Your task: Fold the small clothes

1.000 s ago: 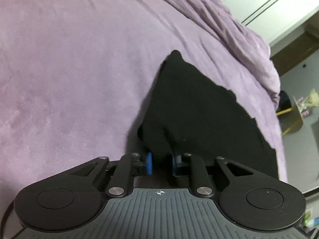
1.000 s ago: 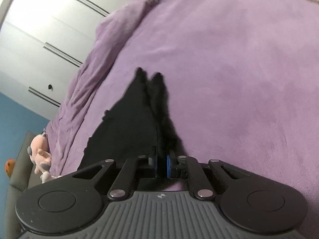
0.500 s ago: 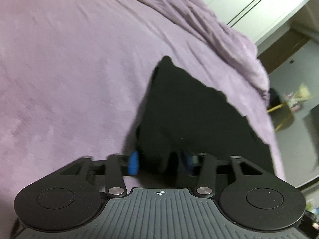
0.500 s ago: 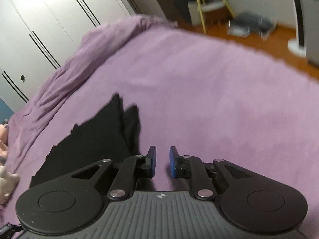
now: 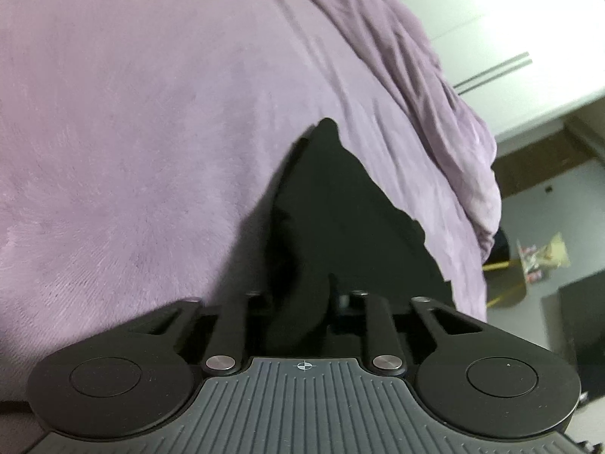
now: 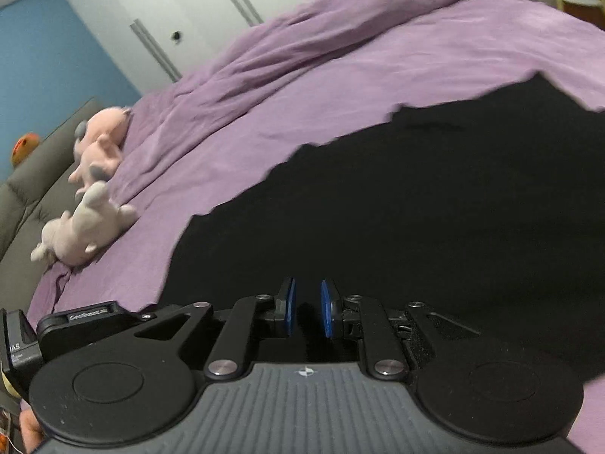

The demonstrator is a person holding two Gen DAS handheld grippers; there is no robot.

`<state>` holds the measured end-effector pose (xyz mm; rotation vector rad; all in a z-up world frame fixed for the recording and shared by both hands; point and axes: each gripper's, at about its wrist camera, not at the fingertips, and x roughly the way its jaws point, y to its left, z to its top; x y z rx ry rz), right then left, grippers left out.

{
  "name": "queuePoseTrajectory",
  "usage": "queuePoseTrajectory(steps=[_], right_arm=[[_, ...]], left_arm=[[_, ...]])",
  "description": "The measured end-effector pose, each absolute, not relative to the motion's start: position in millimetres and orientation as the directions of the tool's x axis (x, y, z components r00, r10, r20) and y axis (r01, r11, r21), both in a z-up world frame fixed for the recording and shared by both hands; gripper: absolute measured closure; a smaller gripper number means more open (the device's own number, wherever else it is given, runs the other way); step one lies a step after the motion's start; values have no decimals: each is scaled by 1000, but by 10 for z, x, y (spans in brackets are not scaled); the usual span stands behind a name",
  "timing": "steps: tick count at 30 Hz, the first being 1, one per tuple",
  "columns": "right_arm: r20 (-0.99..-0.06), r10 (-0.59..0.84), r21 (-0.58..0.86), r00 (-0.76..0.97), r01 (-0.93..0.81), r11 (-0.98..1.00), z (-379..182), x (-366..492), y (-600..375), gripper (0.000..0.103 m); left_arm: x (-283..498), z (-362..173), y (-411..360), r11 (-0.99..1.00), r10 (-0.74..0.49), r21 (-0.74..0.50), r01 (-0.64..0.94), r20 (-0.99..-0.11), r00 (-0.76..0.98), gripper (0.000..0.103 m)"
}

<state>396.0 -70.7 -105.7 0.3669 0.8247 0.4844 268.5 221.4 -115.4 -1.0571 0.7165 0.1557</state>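
Note:
A black garment (image 5: 340, 219) lies flat on the purple blanket (image 5: 151, 113), tapering to a point at its far end. My left gripper (image 5: 302, 302) is at its near edge with its jaws closing. A bunched fold of the black cloth fills the gap and hides the pads. In the right wrist view the same black garment (image 6: 416, 196) spreads wide across the right half. My right gripper (image 6: 305, 310) hovers over its near part. Its blue pads (image 6: 289, 312) stand slightly apart, and I see nothing pinched between them.
The purple blanket (image 6: 302, 75) bunches into a ridge along the far side. Two pale plush toys (image 6: 98, 140) (image 6: 83, 234) lie by a grey headboard (image 6: 30, 204) at the left. White wardrobe doors (image 6: 189, 19) stand behind. Past the bed's right edge is a yellow stool (image 5: 506, 287).
The left gripper opened wide, then closed again on a fold of the black garment. The right gripper let go of the narrow end, rolled, and swung over to the garment's wide part.

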Motion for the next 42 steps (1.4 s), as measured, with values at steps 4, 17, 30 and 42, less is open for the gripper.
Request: queuePoseTrajectory(steps=[4, 17, 30, 42], right_arm=[[-614, 490, 344, 619, -350, 871, -1060, 3785, -261, 90], [-632, 342, 18, 695, -428, 903, -1138, 3576, -34, 91], [-597, 337, 337, 728, -154, 929, -851, 3568, -1447, 90], [-622, 323, 366, 713, -100, 925, -1014, 3655, -1871, 90]], left_arm=[[2662, -1208, 2285, 455, -238, -773, -443, -585, 775, 86], [2779, -994, 2131, 610, -175, -651, -452, -666, 725, 87], [3163, -267, 1089, 923, -66, -312, -224, -702, 709, 88], [3307, -641, 124, 929, -282, -369, -4, -717, 637, 71]])
